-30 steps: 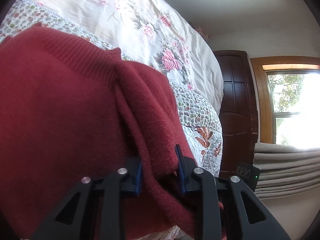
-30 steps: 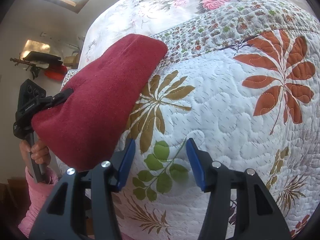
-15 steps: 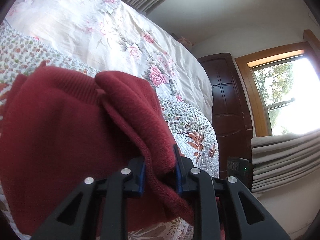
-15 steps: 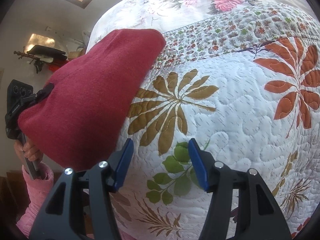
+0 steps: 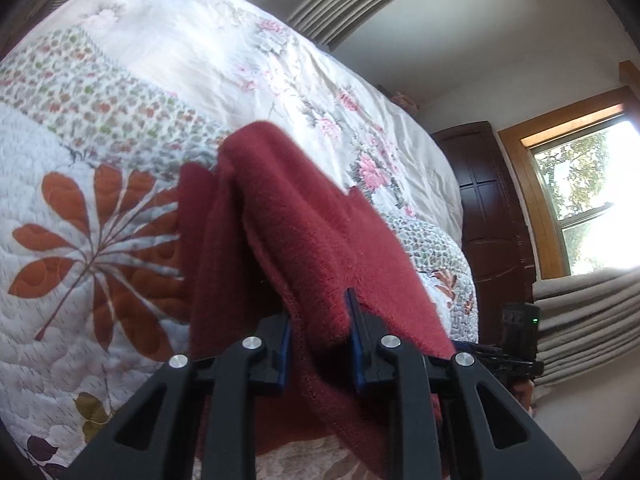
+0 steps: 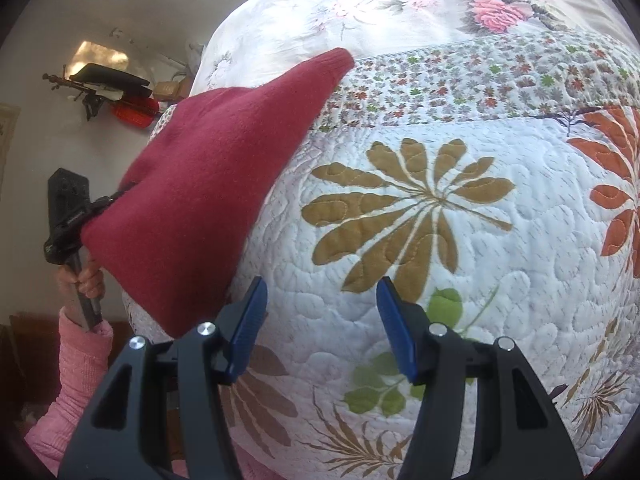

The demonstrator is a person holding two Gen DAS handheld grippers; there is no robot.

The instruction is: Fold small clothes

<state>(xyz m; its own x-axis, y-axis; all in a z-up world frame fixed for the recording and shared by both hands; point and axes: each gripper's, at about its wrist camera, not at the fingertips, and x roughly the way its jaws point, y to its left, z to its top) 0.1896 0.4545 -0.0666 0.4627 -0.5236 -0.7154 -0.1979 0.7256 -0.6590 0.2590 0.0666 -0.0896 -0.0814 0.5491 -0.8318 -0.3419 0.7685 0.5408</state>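
Note:
A dark red knitted garment (image 5: 304,240) hangs bunched from my left gripper (image 5: 320,320), which is shut on a fold of its edge. The right wrist view shows the same red garment (image 6: 208,184) lifted off the bed on its left side, its far tip still touching the quilt (image 6: 440,272). There the left gripper (image 6: 66,216) is seen at the far left, held by a hand in a pink sleeve. My right gripper (image 6: 320,324) hovers open above the quilt, nothing between its blue pads, just right of the hanging cloth.
The bed carries a white quilt (image 5: 60,240) with large leaf prints and a pale floral cover (image 5: 224,52) behind it. A dark wooden door (image 5: 492,208) and a bright window (image 5: 592,208) stand to the right. Shelf items (image 6: 112,88) hang on the wall.
The left gripper has lifted the red garment up and away from the bed, so more quilt shows beneath it. The right gripper has stayed open and drawn back slightly.

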